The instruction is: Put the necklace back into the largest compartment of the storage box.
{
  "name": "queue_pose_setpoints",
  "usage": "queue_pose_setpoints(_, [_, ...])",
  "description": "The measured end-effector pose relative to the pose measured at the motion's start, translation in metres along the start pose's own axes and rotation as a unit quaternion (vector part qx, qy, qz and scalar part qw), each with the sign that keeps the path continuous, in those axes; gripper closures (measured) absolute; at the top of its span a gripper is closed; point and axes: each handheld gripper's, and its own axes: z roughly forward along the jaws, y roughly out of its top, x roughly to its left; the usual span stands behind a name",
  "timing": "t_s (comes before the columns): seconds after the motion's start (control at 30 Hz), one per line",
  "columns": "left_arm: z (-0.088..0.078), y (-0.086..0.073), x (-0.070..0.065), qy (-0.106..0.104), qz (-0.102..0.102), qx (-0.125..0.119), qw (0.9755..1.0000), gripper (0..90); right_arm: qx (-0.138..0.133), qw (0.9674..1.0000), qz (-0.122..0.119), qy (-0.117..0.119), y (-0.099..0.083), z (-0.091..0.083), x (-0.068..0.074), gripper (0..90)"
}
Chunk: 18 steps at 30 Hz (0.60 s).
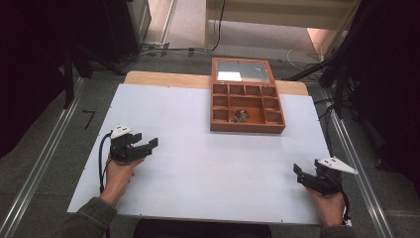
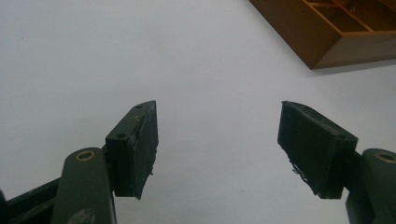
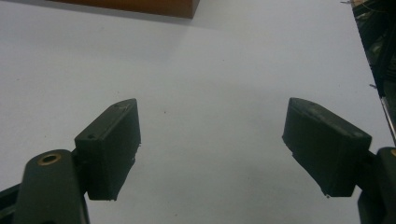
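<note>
A wooden compartment box (image 1: 247, 126) stands open at the far middle of the white table (image 1: 198, 163), its lid (image 1: 242, 71) tilted back. One middle compartment holds a small heap of dark bits (image 1: 240, 116). My left gripper (image 1: 146, 140) rests near the table's left edge, open, with nothing between its jaws. In the left gripper view, the left gripper (image 2: 218, 121) points over bare white surface, with a corner of the box (image 2: 327, 32) at the upper right. My right gripper (image 1: 306, 171) sits at the near right, open and empty. In the right gripper view, the right gripper (image 3: 212, 112) faces the box's front edge (image 3: 140, 7).
A white card (image 1: 230, 76) lies inside the lid. Metal rails (image 1: 44, 158) run along both sides of the table. Cables (image 1: 302, 57) lie on the floor beyond the far edge, and dark equipment (image 1: 376, 74) stands at the right.
</note>
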Motion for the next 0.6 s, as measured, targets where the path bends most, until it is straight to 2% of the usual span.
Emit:
queue_pose_setpoints(0.37, [-0.015, -0.012, 0.010, 0.008, -0.008, 0.000, 0.9999, 28.8, -0.001, 1.0000, 0.001, 0.001, 0.000, 0.000, 0.000, 17.2])
queue_pose_setpoints(0.5, [-0.019, -0.018, 0.017, 0.015, -0.011, -0.002, 0.9998, 24.2, -0.001, 1.0000, 0.000, 0.002, 0.001, 0.000, 0.000, 17.2])
queue_pose_setpoints(0.6, [-0.023, -0.025, 0.024, 0.020, -0.021, 0.001, 0.9996, 21.0, -0.008, 0.9999, 0.002, 0.007, 0.004, -0.002, 0.001, 17.2])
